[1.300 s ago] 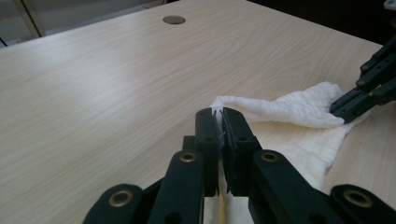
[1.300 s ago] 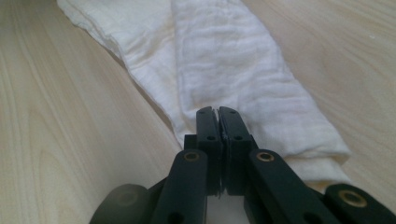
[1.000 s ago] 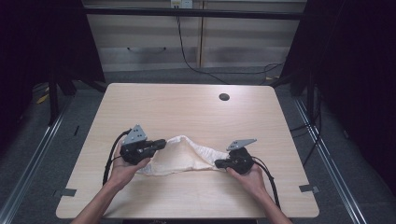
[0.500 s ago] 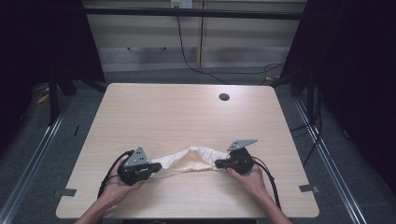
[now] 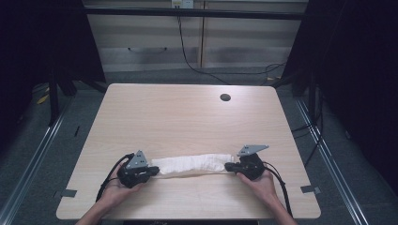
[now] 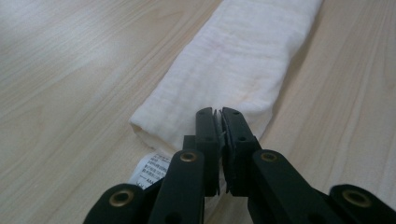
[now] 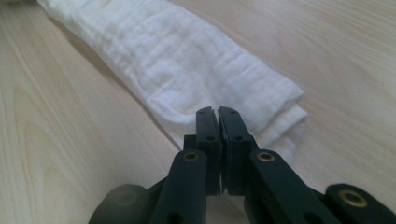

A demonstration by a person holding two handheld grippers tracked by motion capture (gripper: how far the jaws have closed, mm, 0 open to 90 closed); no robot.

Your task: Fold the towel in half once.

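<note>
A white cloth (image 5: 192,164), folded into a long narrow band, lies flat near the front of the wooden table (image 5: 183,117). My left gripper (image 5: 152,170) is shut on the cloth's left end, low over the table. In the left gripper view the black jaws (image 6: 218,116) pinch the cloth (image 6: 238,60) edge, and a printed label (image 6: 149,169) pokes out beside them. My right gripper (image 5: 228,166) is shut on the right end. The right gripper view has its jaws (image 7: 218,114) closed on the layered corner of the cloth (image 7: 187,60).
A round dark hole (image 5: 225,97) sits in the table's far right part. A person's hands (image 5: 256,185) hold both grippers at the front edge. Cables (image 5: 110,176) trail off each gripper toward the front.
The cloth was bunched and sagging between the grippers; now it is pulled straight and flat. My left gripper came down and toward the front edge, and the right shifted slightly rightward.
</note>
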